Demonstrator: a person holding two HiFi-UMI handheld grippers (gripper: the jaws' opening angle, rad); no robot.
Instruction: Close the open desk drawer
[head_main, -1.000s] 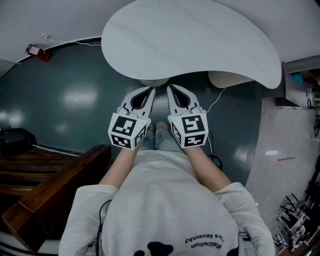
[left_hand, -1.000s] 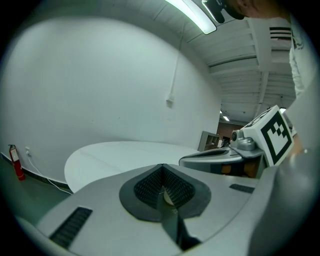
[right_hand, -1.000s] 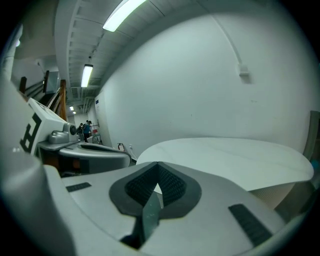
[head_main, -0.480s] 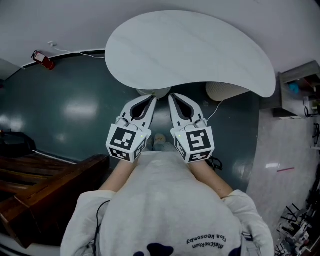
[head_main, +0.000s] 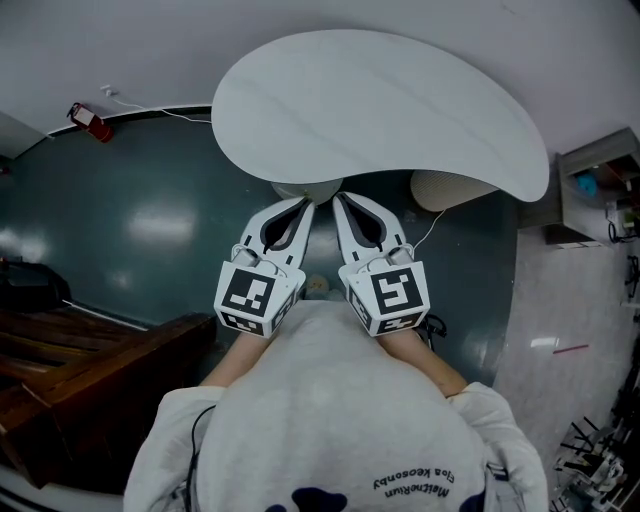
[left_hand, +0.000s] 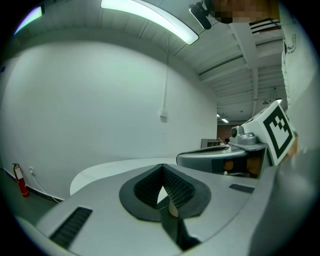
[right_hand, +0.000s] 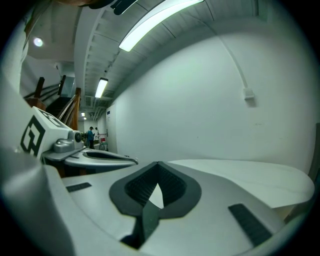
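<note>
- nearest the camera, the person's pale sweatshirt (head_main: 340, 410) fills the bottom of the head view. compared with a second ago it now covers almost all of the shoes that showed between the arms.
- the left gripper (head_main: 304, 204) and right gripper (head_main: 338, 198) have come up together since then. they are still side by side, tips near each other, and point forward almost level.
- each gripper's jaws are closed tip to tip with nothing between them. only a sliver of white table shows behind the pads.
- just beyond the tips is the near edge of the white curved table (head_main: 380, 100). its whole top now shows, where its far side was cut off before.
- the dark wooden furniture (head_main: 90, 365) at the left has slid toward the corner of the view.
- no drawer shows in any view, so i cannot tell whether it stands open or is already shut. empty, closed grippers carried high would suit either.
</note>
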